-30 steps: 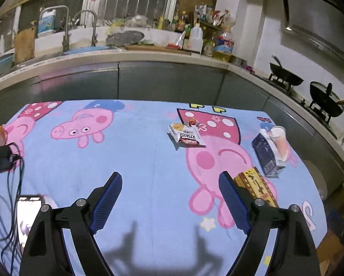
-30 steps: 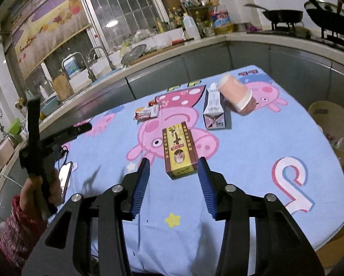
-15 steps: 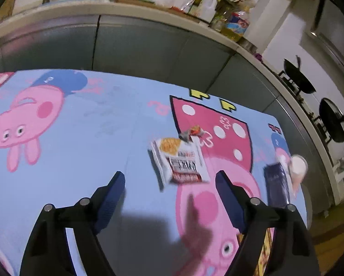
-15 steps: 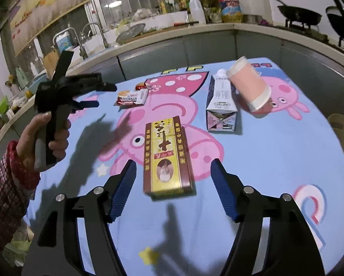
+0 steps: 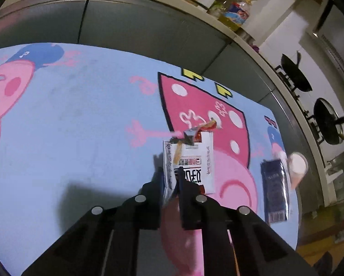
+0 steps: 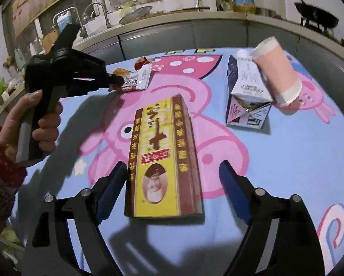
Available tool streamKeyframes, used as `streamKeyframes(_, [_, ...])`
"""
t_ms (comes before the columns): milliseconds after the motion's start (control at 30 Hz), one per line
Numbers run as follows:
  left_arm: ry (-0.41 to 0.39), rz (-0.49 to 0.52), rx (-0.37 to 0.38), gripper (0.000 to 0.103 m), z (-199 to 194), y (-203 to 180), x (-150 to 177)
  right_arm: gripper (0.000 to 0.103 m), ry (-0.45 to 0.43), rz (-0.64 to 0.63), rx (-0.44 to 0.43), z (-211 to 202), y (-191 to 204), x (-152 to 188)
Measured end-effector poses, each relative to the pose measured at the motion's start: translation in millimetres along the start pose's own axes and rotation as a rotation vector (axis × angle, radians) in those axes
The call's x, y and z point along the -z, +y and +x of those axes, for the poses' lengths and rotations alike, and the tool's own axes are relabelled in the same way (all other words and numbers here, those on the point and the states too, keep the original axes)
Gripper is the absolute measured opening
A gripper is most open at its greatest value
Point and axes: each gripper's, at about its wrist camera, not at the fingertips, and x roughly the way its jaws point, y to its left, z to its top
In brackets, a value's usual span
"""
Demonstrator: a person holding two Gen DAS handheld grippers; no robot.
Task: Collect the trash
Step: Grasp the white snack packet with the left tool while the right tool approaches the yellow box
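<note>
My left gripper is shut on the near edge of a white snack wrapper lying on the cartoon tablecloth; it also shows in the right wrist view, pinching the wrapper. A small red wrapper scrap lies just beyond it. My right gripper is open, its blue pads on either side of the near end of a yellow and brown box, not touching it. A dark carton and a pink cup lie on their sides at the right.
The table with the blue cartoon cloth stands in front of a grey kitchen counter. Woks sit on a stove at the right. A sink with taps and bottles is at the back.
My left gripper has moved forward to the white wrapper and shut on its edge. My right gripper has moved closer, so the yellow box now lies between its open fingers.
</note>
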Motion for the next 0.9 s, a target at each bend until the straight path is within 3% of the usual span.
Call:
streamKeyframes(100, [-0.004, -0.010, 0.030, 0.010, -14, -5, 20, 0.073, 0.026, -0.004, -0.005, -2, -2, 9])
streamKeyframes(200, [-0.011, 0.026, 0.030, 0.010, -29, -20, 45, 0.062, 0.018, -0.033, -0.008, -9, -2, 19])
streamKeyframes(467, [-0.025, 0.096, 0.011, 0.010, -61, -46, 97, 0.059, -0.060, -0.007, -0.003, -43, -24, 31])
streamKeyframes(667, [-0.001, 0.163, 0.050, 0.010, -68, -72, 117, 0.059, -0.106, 0.064, 0.113, -81, -60, 55])
streamKeyframes(900, [0.057, 0.266, 0.121, 0.010, -56, -112, 139, 0.059, -0.099, 0.171, 0.222, -113, -93, 91])
